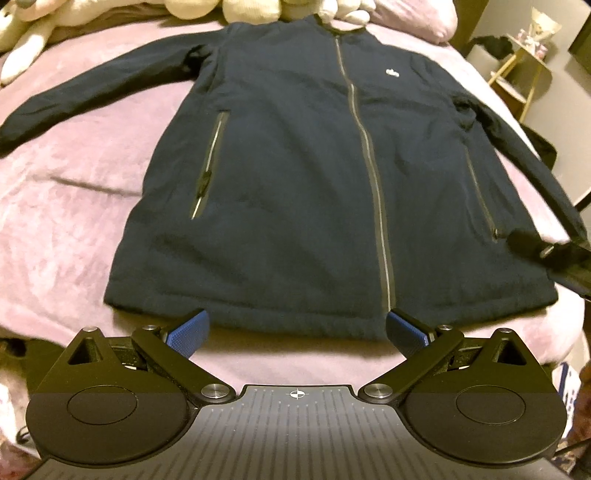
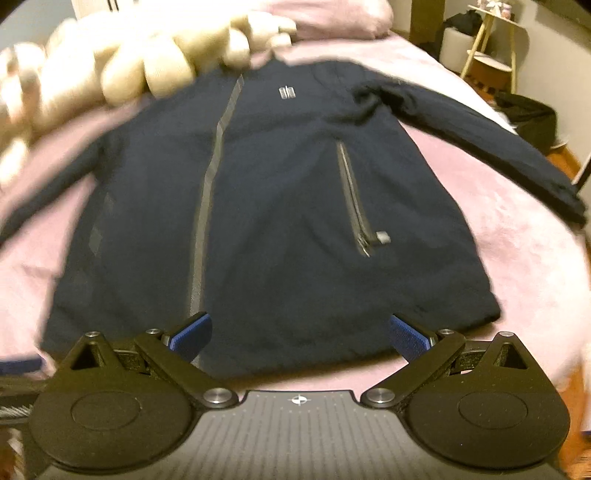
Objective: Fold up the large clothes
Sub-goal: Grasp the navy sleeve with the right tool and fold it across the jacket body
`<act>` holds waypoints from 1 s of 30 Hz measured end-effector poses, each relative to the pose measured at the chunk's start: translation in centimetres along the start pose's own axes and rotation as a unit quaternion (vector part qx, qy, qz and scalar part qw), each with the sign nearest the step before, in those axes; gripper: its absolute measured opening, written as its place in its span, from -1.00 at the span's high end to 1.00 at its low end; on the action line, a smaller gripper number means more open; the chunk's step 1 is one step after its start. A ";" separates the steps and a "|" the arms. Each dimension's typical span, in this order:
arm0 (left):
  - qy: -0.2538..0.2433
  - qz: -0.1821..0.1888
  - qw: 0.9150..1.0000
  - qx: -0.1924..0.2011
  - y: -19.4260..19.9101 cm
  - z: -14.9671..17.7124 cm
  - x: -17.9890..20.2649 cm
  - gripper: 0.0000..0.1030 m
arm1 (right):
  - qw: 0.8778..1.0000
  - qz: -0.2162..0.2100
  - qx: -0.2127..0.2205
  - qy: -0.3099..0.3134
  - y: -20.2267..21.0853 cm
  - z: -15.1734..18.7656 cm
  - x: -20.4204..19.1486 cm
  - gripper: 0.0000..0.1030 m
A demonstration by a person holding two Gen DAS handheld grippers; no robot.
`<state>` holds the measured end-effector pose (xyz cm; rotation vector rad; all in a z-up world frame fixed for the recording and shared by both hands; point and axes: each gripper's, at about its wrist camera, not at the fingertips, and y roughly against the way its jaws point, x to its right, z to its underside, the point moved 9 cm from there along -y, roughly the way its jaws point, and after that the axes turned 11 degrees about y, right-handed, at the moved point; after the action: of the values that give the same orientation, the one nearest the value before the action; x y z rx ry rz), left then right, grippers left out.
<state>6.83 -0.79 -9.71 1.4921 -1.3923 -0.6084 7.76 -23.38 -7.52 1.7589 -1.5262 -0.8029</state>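
- While both grippers hang over the near hem, the navy jacket (image 1: 295,177) lies flat, zipped, front up on the pink bed (image 1: 66,229), collar at 12 o'clock.
- Left gripper (image 1: 297,330): fingers spread wide, holding nothing.
- Right gripper (image 2: 300,332): fingers equally wide, empty.
- Sleeves spread toward 9 and 3 o'clock; plush toys (image 2: 122,62) lie beyond the collar.

A bed covered by a pink plush blanket (image 1: 74,206) carries a dark navy jacket (image 1: 288,177) laid flat, front up (zipper closed, sleeves spread to both sides). Cream stuffed toys (image 2: 122,70) lie at its collar end, beside a pink pillow (image 2: 332,14).
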 end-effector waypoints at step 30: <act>0.018 0.005 0.996 0.085 -17.5 -18.5 3.3 -1.00 | 0.773 0.015 0.234 -0.590 -14.7 -2.6 40.6 0.59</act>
<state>31.50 -0.41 -16.84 1.6201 -1.4531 -0.4638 23.62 -61.96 -18.89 1.5223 -2.7276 -1.8436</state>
